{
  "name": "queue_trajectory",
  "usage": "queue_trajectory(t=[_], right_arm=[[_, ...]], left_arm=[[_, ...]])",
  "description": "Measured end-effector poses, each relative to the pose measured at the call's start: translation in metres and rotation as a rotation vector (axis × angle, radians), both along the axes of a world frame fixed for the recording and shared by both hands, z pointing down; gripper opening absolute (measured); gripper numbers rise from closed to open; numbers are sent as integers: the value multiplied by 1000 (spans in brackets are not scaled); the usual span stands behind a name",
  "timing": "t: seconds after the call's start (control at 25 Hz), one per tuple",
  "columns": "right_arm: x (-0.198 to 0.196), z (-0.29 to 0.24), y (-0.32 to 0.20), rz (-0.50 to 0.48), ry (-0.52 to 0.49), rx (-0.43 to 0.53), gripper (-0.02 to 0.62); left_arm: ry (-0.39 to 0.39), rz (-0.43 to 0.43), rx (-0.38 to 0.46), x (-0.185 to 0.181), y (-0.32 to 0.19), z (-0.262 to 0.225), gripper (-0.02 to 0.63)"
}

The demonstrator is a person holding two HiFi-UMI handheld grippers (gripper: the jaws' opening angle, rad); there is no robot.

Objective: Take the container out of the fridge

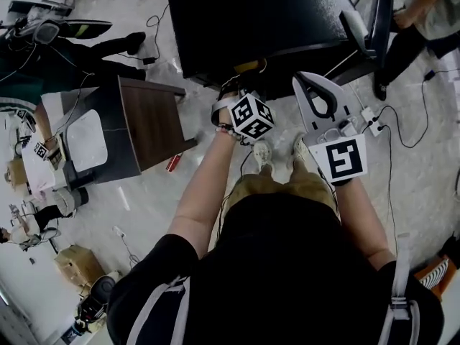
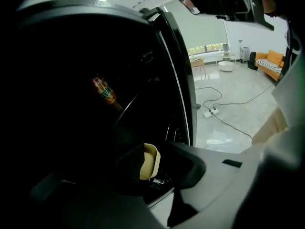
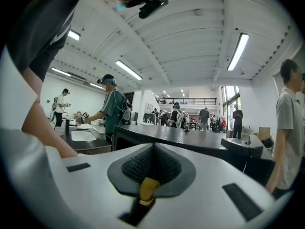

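A black fridge [image 1: 251, 20] stands in front of me, its door [image 1: 381, 13] swung open to the right. My left gripper [image 2: 152, 168], with its marker cube [image 1: 251, 116], reaches into the dark inside at the fridge's front edge. Its jaws lie in shadow around a cream-yellow piece [image 2: 150, 160], and I cannot tell what that piece is. A bottle with a red and green label [image 2: 104, 90] shows deeper inside. My right gripper [image 1: 307, 79] is held outside the fridge, pointing over its top [image 3: 190, 137], shut and empty.
A brown-topped sink unit [image 1: 151, 121] stands left of the fridge. A power strip with cables [image 1: 370, 113] lies on the floor to the right, and a small red thing [image 1: 173, 163] to the left. One person [image 1: 431, 13] stands by the door; others work at the far left.
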State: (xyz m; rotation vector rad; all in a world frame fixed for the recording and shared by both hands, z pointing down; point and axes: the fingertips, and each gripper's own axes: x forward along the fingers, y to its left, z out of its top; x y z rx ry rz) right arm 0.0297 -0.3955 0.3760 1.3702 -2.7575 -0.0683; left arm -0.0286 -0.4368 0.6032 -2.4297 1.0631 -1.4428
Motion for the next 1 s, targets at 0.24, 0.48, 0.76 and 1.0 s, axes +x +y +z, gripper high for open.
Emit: queue_trajectory(t=[0.24, 0.48, 0.76, 1.0], right_arm=[[14, 11, -20, -29, -6, -16, 37], [15, 20, -35, -85, -16, -41, 37], [23, 33, -48, -118, -14, -72, 37], [34, 44, -54, -116, -11, -95, 38]], left_arm=[[-100, -30, -48, 8, -25, 38, 117], [-163, -81, -129, 6, -48, 72, 117], [-236, -86, -236, 2, -55, 118, 117], [-288, -92, -279, 0, -57, 149, 116]])
